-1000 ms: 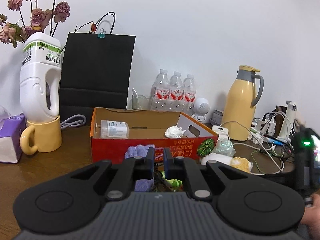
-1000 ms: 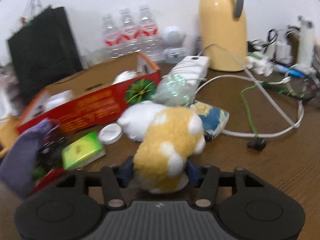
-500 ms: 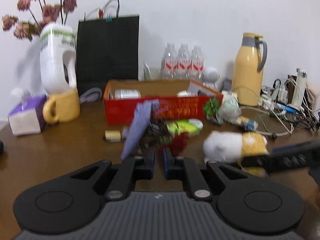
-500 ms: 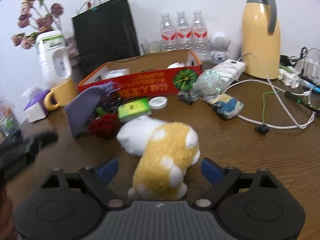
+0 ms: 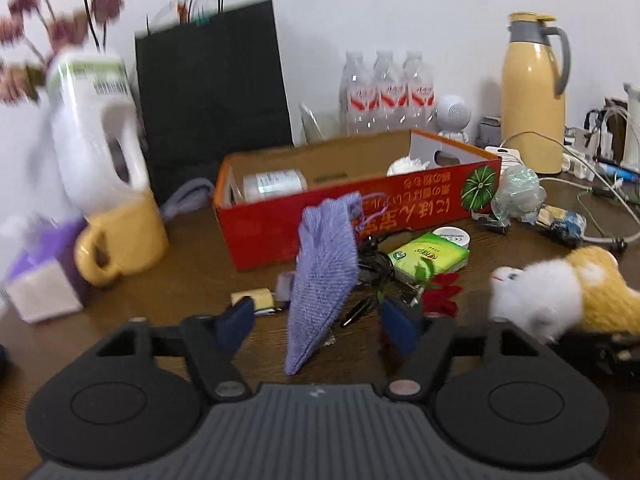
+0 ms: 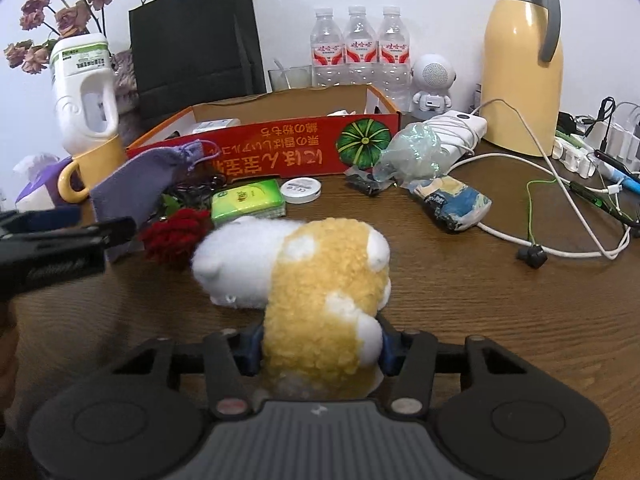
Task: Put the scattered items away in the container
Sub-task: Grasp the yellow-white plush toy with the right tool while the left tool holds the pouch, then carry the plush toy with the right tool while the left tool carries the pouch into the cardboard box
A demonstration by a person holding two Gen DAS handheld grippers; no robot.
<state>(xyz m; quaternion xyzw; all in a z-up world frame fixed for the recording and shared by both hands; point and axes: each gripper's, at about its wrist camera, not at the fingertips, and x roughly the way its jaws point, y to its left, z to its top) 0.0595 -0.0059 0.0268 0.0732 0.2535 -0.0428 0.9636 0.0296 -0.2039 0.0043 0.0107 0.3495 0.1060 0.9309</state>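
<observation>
Jaws of the right gripper (image 6: 318,350) have just closed onto the plush toy (image 6: 320,280) on the table (image 6: 520,320); the left gripper (image 5: 316,326), just opened, brackets the purple pouch (image 5: 324,276) ungripped. Few items lie in the red box (image 5: 360,216); green packet (image 5: 430,256), round tin (image 5: 451,236) and red flower (image 5: 440,296) remain, cables (image 6: 560,208) nearby.

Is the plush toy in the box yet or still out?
Out. The plush toy lies on the table, the right claw closed around it.

Yellow thermos (image 6: 520,60), black bag (image 6: 196,36)
</observation>
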